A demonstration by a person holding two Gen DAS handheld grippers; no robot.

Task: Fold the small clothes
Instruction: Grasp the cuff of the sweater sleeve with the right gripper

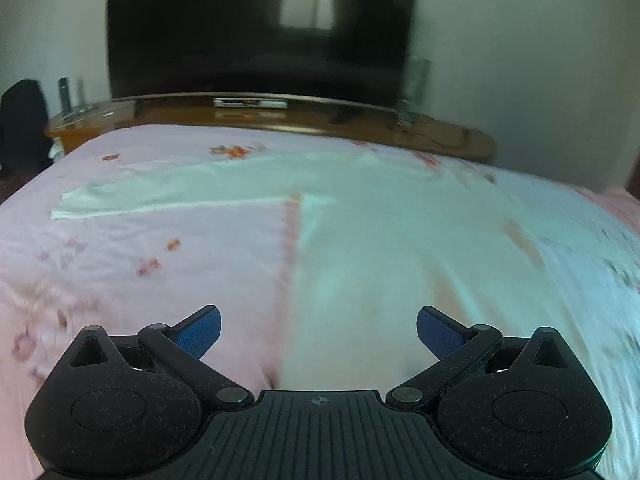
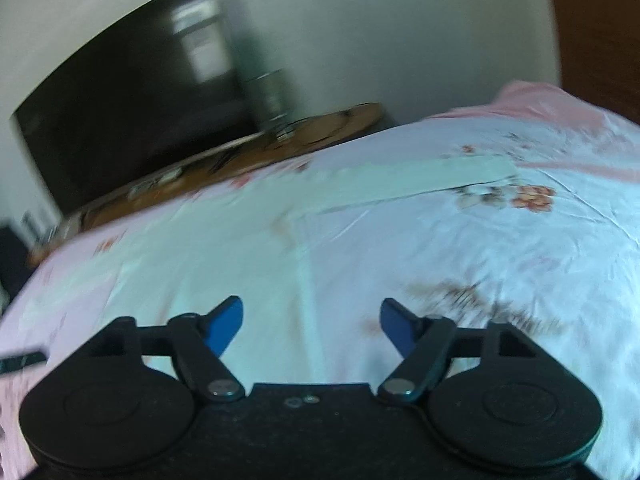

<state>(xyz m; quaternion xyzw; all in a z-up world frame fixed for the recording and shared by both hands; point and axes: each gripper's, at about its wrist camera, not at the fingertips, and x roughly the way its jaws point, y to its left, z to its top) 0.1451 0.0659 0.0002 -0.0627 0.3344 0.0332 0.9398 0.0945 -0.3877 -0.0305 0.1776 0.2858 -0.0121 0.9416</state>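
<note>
A pale white garment (image 1: 360, 216) lies spread flat on the pink flowered bed (image 1: 140, 240), one sleeve stretched far left and the other, in the right wrist view, reaching far right. No fold shows in it, so the folding looks not yet begun. The left gripper (image 1: 319, 330) hovers over the near hem with its fingers spread and nothing between them. The right gripper (image 2: 311, 326) likewise hangs above the cloth, fingers apart and empty.
</note>
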